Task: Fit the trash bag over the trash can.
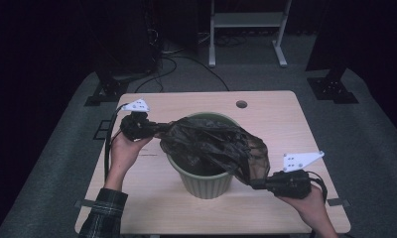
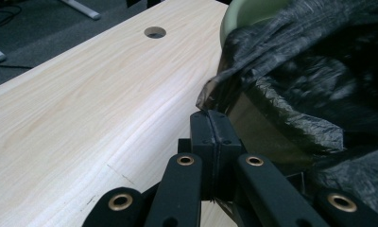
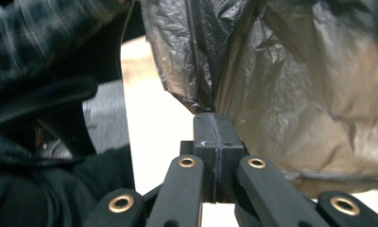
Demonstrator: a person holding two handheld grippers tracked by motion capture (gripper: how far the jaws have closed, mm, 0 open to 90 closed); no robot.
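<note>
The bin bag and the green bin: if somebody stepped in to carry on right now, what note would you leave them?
Left gripper: shut on the bin bag's edge, at the bin's left side.
Right gripper: shut on the bag's opposite edge, at the bin's near right, low beside the rim.
Green bin: upright mid-table; the bag is stretched across its mouth, partly sagging inside.
Done: bag gripped at both edges and spread over the bin.
Left: probably pull the edges down over the rim all round, then let go. Whether the bag reaches the bottom cannot be seen.
</note>
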